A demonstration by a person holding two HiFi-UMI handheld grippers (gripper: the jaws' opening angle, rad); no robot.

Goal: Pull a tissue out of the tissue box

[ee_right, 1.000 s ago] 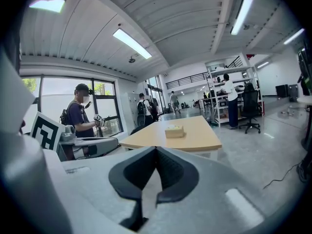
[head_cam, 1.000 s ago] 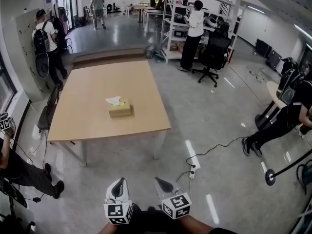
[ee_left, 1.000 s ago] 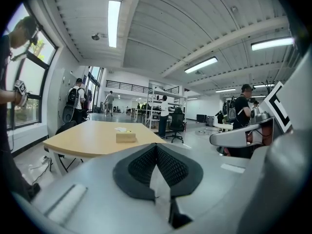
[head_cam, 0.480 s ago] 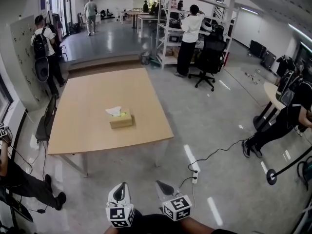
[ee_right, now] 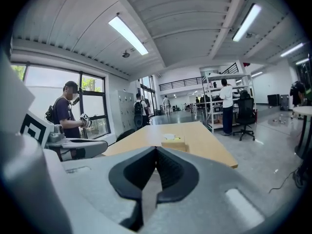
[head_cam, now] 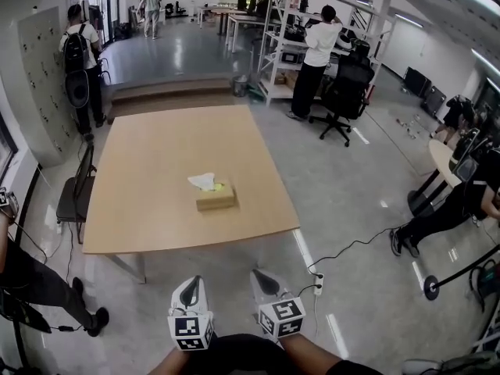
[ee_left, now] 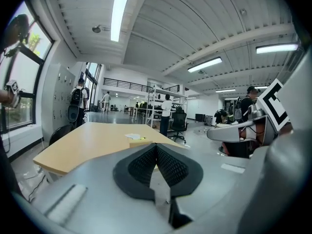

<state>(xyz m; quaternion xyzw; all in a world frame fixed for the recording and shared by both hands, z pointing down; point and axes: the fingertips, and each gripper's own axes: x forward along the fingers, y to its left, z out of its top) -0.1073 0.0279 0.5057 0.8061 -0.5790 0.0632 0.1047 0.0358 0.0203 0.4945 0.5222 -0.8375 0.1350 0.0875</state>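
Head view: brings the table [head_cam: 156, 162] nearer than a second ago, larger and lower in the frame. Places the tissue box [head_cam: 216, 198] close to frame centre, down and right of where it showed before, on the near half of the tabletop. Shows the tissue [head_cam: 203, 181] poking out at the upper-left end of the tissue box. Keeps the left gripper [head_cam: 192, 286] and the right gripper [head_cam: 260, 280] side by side at the bottom edge, over floor [head_cam: 234, 287], well apart from the tissue box.

Left gripper view: shows the left gripper [ee_left: 156, 149] pressed together, pinching nothing. Looks past the tips to the tissue box [ee_left: 141, 141], small, just left of centre, well off on the table [ee_left: 87, 140].

Right gripper view: likewise pressed together on nothing for the right gripper [ee_right: 156, 152]. Frames the tissue box [ee_right: 174, 144] just above and right of the tips, with the tissue [ee_right: 169, 137] on top.

Reads as an approach only: no reach yet, nothing pulled. Calls for closing the remaining gap, spreading one claw and pinching the tissue.
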